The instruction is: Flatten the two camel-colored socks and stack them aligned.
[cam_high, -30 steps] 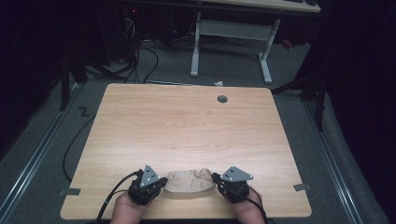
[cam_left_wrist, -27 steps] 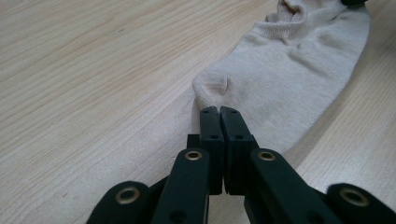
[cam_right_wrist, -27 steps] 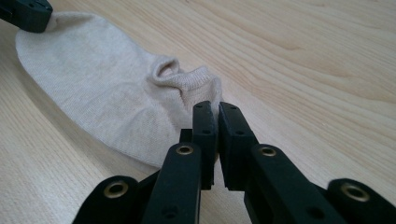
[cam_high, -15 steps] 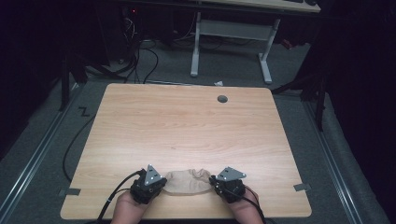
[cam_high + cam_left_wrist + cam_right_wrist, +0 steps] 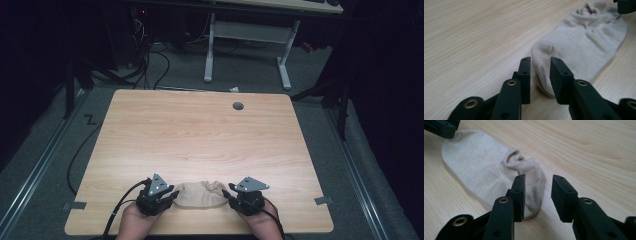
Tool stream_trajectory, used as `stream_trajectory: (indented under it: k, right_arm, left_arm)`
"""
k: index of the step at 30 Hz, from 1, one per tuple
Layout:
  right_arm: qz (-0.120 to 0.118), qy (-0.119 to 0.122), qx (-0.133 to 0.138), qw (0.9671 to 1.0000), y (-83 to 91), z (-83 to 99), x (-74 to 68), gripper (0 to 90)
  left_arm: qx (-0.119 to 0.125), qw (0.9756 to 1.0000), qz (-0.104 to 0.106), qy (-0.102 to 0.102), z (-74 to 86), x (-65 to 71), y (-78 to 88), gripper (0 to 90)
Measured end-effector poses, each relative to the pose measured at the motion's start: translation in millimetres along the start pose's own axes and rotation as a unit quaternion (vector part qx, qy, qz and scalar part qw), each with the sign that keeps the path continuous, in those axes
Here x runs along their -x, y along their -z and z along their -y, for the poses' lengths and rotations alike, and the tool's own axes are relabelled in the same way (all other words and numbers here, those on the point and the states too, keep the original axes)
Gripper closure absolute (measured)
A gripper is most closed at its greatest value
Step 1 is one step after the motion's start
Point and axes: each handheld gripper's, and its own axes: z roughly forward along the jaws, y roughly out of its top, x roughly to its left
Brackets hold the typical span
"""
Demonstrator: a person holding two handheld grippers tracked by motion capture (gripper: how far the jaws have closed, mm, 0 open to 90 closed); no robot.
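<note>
sock (image 5: 200,194) first, since it is what both tools sit at: one beige ankle sock, soft ribbed knit, lying flat near the front edge of the table (image 5: 200,135), between the two grippers. largest thing is that table, one pale wood-grain top with rounded corners and a single small grey round cap (image 5: 238,106) near its far edge. almost all of its surface stretches bare toward the far edge and to both sides, so there is wide room beyond the sock, while toward the person only a narrow strip of wood lies before the front edge. next in size, the sock, its toe end rounded, its cuff end crumpled into a small fold with the opening showing. then two grippers of black hard plastic, each with flat squared pads. left gripper (image 5: 540,72) stands released, its jaws having just been opening, the toe end lying in the gap with no pad pressing it. right gripper (image 5: 537,195) is likewise released, jaws just opened, parted over the sock's cuff end and the bare wood beside it.
</note>
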Motion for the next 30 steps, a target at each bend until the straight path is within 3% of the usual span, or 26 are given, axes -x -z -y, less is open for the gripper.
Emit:
stream_trajectory:
  k: [6, 11, 16, 20, 22, 23, 25, 27, 30]
  right_arm:
    - [0.014, -0.018, 0.025, 0.9994, 7.8, -3.9, 12.0, 59.4]
    - [0.029, -0.026, 0.032, 0.9987, 10.3, -5.4, 23.0, 58.2]
    - [0.053, -0.037, 0.028, 0.9975, 4.1, -11.6, 39.4, 56.9]
    - [0.085, -0.071, 0.034, 0.9933, -4.3, -22.2, 67.1, 56.1]
    - [0.112, -0.087, 0.02, 0.9897, -14.3, -18.0, 81.0, 56.2]
    - [0.123, -0.103, 0.016, 0.987, -20.6, -10.4, 86.7, 57.1]
    - [0.112, -0.119, 0.002, 0.9865, -25.4, -2.4, 88.4, 57.2]
    - [0.118, -0.098, 0.0, 0.9881, -23.2, -2.8, 81.9, 57.1]
    - [0.118, -0.095, 0.008, 0.9884, -18.5, -3.7, 78.9, 57.0]
  left_arm:
    - [0.025, 0.9991, -0.016, 0.03, -3.4, -24.7, 13.8, 62.5]
    - [0.04, 0.9971, -0.055, 0.036, -1.4, -52.0, 23.8, 58.9]
    - [0.038, 0.9928, -0.1, 0.055, 4.4, -85.7, 26.2, 55.8]
    - [0.026, 0.9883, -0.135, 0.066, 14.0, -109.5, 26.8, 53.5]
    - [0.021, 0.9861, -0.144, 0.081, 20.9, -118.0, 26.5, 52.2]
    - [0.019, 0.9856, -0.145, 0.085, 22.5, -119.4, 26.4, 52.0]
    - [0.019, 0.9854, -0.143, 0.09, 24.0, -119.8, 27.3, 51.9]
    - [0.022, 0.9863, -0.14, 0.084, 23.4, -116.7, 28.5, 51.6]
    - [0.016, 0.9868, -0.141, 0.077, 23.3, -113.7, 27.8, 51.4]
